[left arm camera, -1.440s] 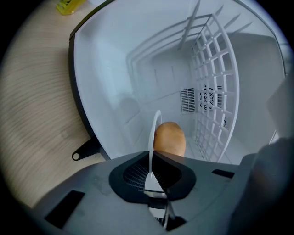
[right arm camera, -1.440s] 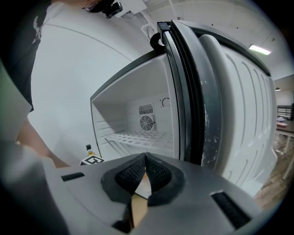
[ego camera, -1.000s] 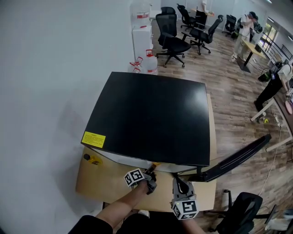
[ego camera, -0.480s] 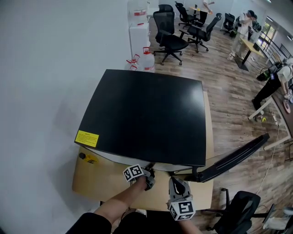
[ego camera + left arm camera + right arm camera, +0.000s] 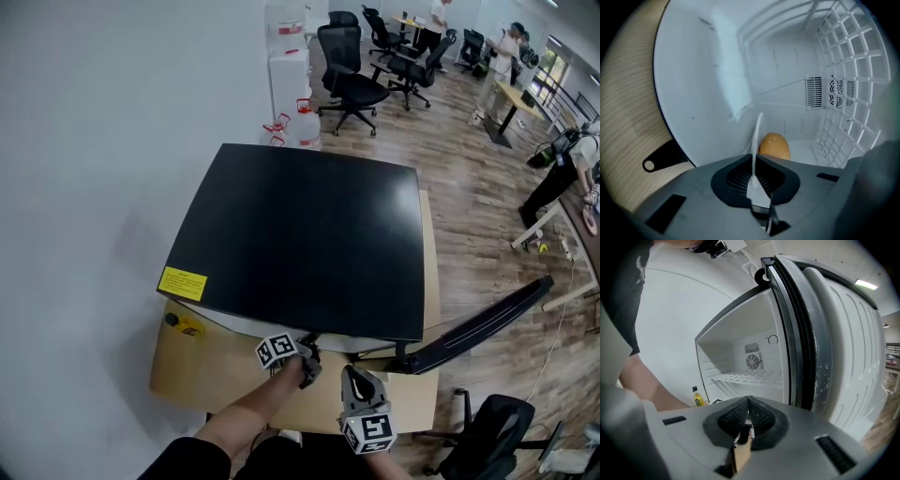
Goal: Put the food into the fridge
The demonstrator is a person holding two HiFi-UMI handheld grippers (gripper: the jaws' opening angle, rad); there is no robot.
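Observation:
The black-topped mini fridge (image 5: 300, 239) stands on a wooden table (image 5: 202, 375), its door (image 5: 478, 323) swung open to the right. My left gripper (image 5: 307, 352) reaches into the fridge's front opening, tips hidden under the top edge. In the left gripper view its jaws (image 5: 754, 187) are shut on a thin white edge (image 5: 757, 136), seemingly a plate seen edge-on. An orange-yellow rounded food (image 5: 774, 146) sits just beyond, inside the white fridge interior (image 5: 703, 79). My right gripper (image 5: 354, 373) hovers before the opening; its pads (image 5: 749, 416) meet with nothing between the tips.
A wire shelf (image 5: 750, 377) and a fan (image 5: 753, 362) show inside the fridge. A small yellow bottle (image 5: 187, 325) stands on the table left of the fridge. Office chairs (image 5: 352, 80), water jugs (image 5: 305, 127) and people are beyond; another chair (image 5: 497, 422) is at lower right.
The left gripper has pushed forward under the fridge's top edge; the orange food seen at its tips a second ago is now hidden in the head view. The right gripper has drifted slightly left.

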